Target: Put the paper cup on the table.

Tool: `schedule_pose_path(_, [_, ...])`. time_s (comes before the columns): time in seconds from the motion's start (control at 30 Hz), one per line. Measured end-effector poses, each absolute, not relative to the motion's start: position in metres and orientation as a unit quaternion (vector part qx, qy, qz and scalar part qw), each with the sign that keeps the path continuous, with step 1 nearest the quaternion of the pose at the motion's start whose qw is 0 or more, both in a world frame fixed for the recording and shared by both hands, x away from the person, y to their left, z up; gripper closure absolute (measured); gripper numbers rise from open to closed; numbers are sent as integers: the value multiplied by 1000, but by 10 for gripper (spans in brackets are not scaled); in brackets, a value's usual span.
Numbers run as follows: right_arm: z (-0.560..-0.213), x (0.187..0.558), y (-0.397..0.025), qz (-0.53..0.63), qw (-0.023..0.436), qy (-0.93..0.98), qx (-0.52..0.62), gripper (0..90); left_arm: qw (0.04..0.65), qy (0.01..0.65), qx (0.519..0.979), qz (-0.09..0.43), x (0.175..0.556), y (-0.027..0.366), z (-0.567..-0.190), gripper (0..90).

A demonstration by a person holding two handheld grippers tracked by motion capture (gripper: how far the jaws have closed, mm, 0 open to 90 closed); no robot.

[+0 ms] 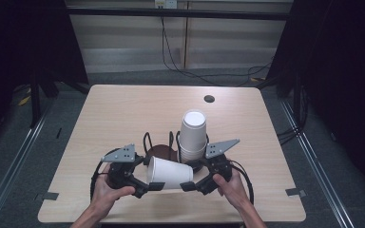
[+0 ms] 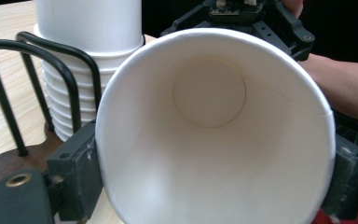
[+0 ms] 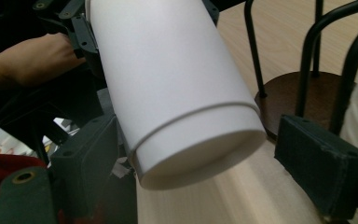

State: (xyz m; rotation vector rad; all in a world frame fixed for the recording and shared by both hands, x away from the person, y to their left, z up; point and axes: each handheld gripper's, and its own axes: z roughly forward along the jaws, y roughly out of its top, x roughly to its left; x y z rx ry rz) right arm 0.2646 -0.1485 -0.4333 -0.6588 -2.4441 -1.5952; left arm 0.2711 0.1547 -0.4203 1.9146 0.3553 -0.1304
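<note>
A white paper cup (image 1: 170, 173) lies on its side above the table's front edge, held between my two grippers. My left gripper (image 1: 148, 178) is shut on its open rim; in the left gripper view I look straight into the cup (image 2: 209, 121), and both pads of the gripper (image 2: 212, 179) press on the rim. My right gripper (image 1: 193, 175) stands open around the cup's base (image 3: 200, 154). A small gap shows at the right pad of that gripper (image 3: 207, 168). Just behind stands an upside-down stack of white cups (image 1: 193, 135) in a black wire holder (image 1: 161, 151).
The holder has a dark round wooden base (image 3: 289, 100) and black wire loops (image 2: 9, 88), close behind both grippers. The light wooden table (image 1: 123, 109) has a cable hole (image 1: 209, 99) near its far edge. Cables (image 1: 185, 66) lie on the floor beyond it.
</note>
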Motion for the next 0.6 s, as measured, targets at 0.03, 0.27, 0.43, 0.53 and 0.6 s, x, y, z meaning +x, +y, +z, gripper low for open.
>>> schedule_pose_path(0.03, [-433, 265, -148, -532, 75, -815, -220, 141, 560, 151, 812, -55, 271, 155, -420, 127])
schedule_pose_path(0.27, [-434, 263, -155, -524, 45, -813, -252, 142, 545, 169, 820, -47, 272, 158, -422, 128])
schedule_pose_path(0.43, [-434, 263, -158, -521, 31, -811, -265, 143, 538, 176, 823, -41, 270, 158, -424, 126])
schedule_pose_path(0.53, [-435, 261, -161, -515, 18, -811, -277, 143, 533, 182, 826, -40, 271, 160, -423, 126])
schedule_pose_path(0.6, [-436, 260, -163, -513, 12, -811, -282, 144, 528, 188, 827, -40, 271, 161, -424, 126])
